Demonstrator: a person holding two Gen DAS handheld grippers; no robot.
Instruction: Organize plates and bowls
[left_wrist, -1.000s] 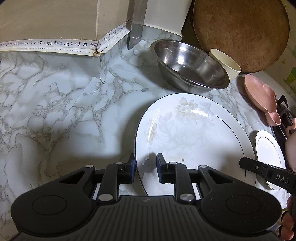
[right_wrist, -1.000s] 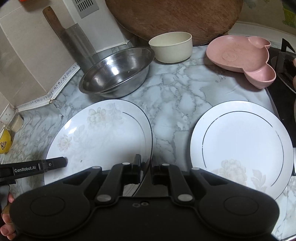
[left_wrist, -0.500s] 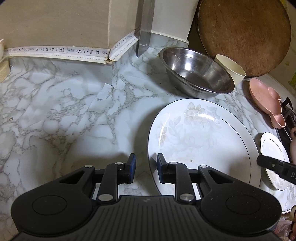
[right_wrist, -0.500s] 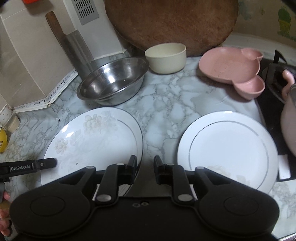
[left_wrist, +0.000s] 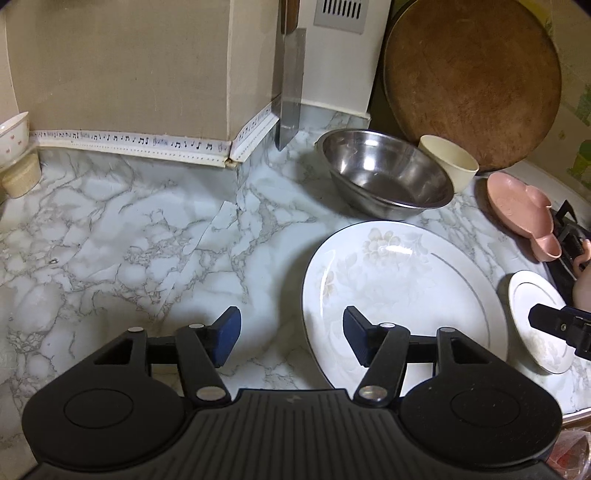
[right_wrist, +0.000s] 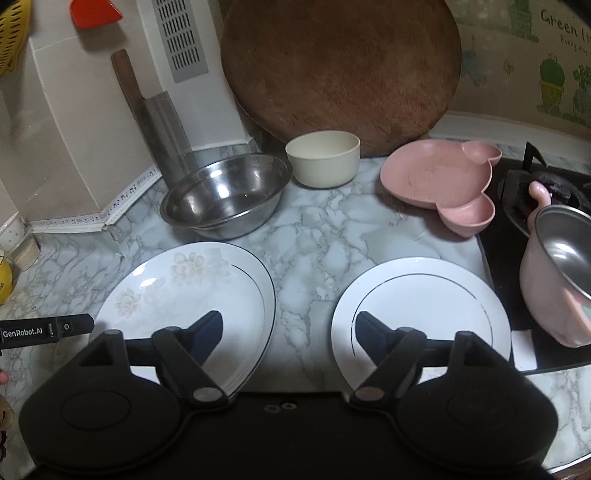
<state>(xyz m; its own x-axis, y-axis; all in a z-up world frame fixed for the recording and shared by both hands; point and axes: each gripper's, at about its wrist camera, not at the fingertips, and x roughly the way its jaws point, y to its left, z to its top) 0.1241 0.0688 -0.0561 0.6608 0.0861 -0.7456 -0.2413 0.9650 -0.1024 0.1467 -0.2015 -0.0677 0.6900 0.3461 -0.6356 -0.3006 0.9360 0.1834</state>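
Both grippers, left (left_wrist: 291, 341) and right (right_wrist: 289, 338), just opened, empty, above the floral plate (right_wrist: 192, 291).

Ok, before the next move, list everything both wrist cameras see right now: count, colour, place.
floral plate: 1, white, countertop, left
rimmed plate: 1, white, countertop, right
steel bowl: 1, silver, behind floral plate
cream bowl: 1, beside steel bowl
divided dish: 1, pink, beside the stove
pot: 1, pink, on stove
cutting board: 1, brown, round, leaning on wall
cleaver: 1, leaning in corner
patterned bowl: 1, white, far left
countertop: marble pattern
left gripper: black, open, empty, jaws just opened
right gripper: black, open, empty, jaws just opened
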